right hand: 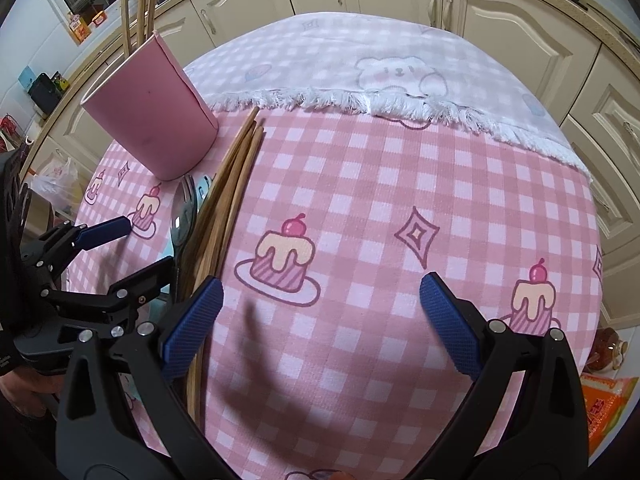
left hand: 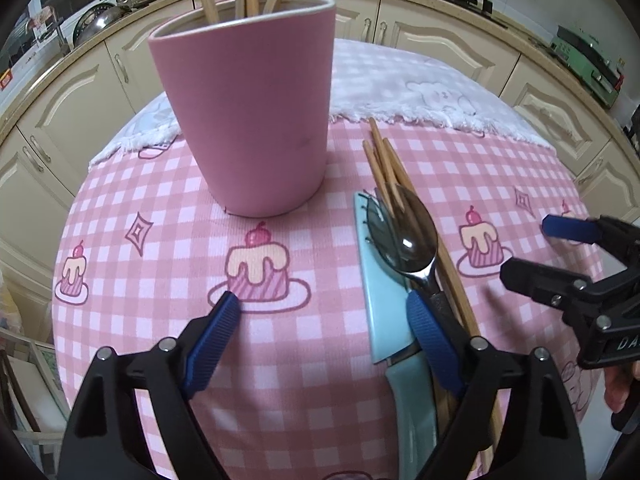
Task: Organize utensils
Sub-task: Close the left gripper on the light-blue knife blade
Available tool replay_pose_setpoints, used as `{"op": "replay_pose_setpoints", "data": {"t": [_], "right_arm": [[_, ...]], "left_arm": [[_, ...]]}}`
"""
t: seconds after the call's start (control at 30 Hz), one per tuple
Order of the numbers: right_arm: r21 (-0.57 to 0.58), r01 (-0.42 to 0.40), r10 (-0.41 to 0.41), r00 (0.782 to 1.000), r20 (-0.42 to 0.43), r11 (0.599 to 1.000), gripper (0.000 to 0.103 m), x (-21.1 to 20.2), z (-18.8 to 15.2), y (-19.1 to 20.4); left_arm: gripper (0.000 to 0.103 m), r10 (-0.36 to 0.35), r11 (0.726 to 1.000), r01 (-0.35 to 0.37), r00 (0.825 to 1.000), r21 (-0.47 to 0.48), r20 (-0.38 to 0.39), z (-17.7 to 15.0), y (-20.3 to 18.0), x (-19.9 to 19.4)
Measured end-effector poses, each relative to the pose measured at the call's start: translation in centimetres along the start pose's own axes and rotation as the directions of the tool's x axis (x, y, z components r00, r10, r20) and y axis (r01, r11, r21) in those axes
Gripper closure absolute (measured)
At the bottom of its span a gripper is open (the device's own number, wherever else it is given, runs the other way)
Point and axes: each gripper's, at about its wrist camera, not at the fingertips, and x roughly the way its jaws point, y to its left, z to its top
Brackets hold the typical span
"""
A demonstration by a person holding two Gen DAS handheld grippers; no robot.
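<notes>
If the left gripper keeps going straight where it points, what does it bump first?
Probably the bare tablecloth between the open fingers of the left gripper, just short of the pink cup; its right finger already sits by the spoon.

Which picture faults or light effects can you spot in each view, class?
Left wrist view: fisheye bends the cabinets into an arc; a bright glint sits on the spoon bowl. Right wrist view: soft dark shadows fall on the tablecloth between the right claw tips; edges curve strongly.
</notes>
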Motion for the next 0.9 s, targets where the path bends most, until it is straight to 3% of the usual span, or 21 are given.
{"op": "replay_pose_setpoints", "data": {"t": [0.43,0.53,0.73,0.8,0.87,0.9], "right_arm": [[0.008,0.001,-0.001,1.000,-0.009,1.000,0.006,0.3,0.1,-0.1],[0.003,0.000,0.000,1.000,-0.009,1.000,0.006,0.3,0.1,0.0],[0.002,0.002,-0.002,1.000,-0.012,1.000,0.006,0.6,0.2,0.4],[0.001,0.001,-0.001,1.000,-0.014,1.000,0.006,0.6,0.1,0.5],[-0.004,-0.001,0.001,1.000,-0.016,1.000,0.006,0.6,0.1,0.7],[-0.006,0.000,0.000,1.000,-0.017,1.000,0.006,0.7,0.1,0.7]], "left_arm": [[0.019,0.020,1.000,-0.020,0.999,0.004,0.028,0.5,-0.3,0.8],[0.024,0.015,1.000,-0.016,0.999,0.015,0.032,0.4,-0.4,0.7],[0.054,-0.038,0.999,0.037,0.999,0.028,0.038,0.6,-1.6,0.6],[0.074,-0.076,0.997,0.075,0.996,0.021,0.038,0.5,-1.8,0.4],[0.085,-0.126,0.992,0.126,0.991,0.006,0.032,0.4,-1.9,0.3],[0.085,-0.134,0.991,0.133,0.991,0.005,0.032,0.2,-1.9,0.3]]}}
